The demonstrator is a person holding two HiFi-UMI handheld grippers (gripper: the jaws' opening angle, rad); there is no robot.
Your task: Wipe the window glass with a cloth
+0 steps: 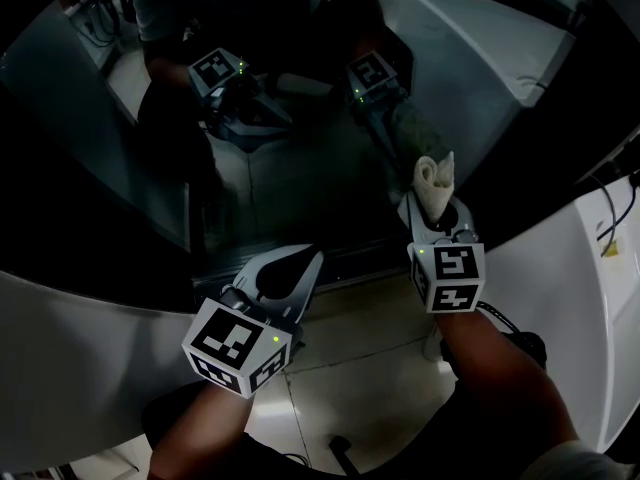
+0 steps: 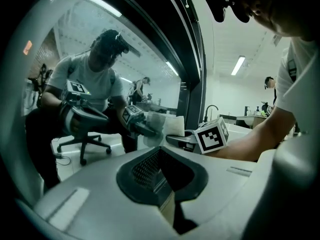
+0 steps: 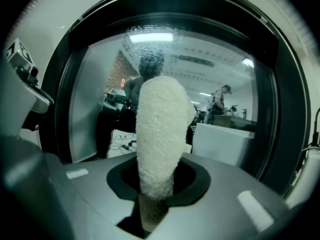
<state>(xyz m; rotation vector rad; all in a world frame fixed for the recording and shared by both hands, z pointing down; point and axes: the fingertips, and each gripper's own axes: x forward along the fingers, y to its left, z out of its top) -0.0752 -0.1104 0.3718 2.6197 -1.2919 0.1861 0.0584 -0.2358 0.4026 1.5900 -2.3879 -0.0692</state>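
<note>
Cloth [image 1: 435, 180], white and rolled, is standing up out of the right gripper [image 1: 438, 218], whose jaws are pinching its lower end. Its tip is meeting its own reflection on the dark window glass [image 1: 300, 178]. Left gripper [image 1: 312, 260] is hovering just beside, low before the glass, with jaws pressed together on nothing.

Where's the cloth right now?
The cloth is clamped in the right tongs, right of centre in the head view, standing upright just before the window glass.

Cloth [image 3: 158, 129] white; right tongs [image 3: 154, 193] grey, cube [image 1: 455, 276] black-white squares.
</note>
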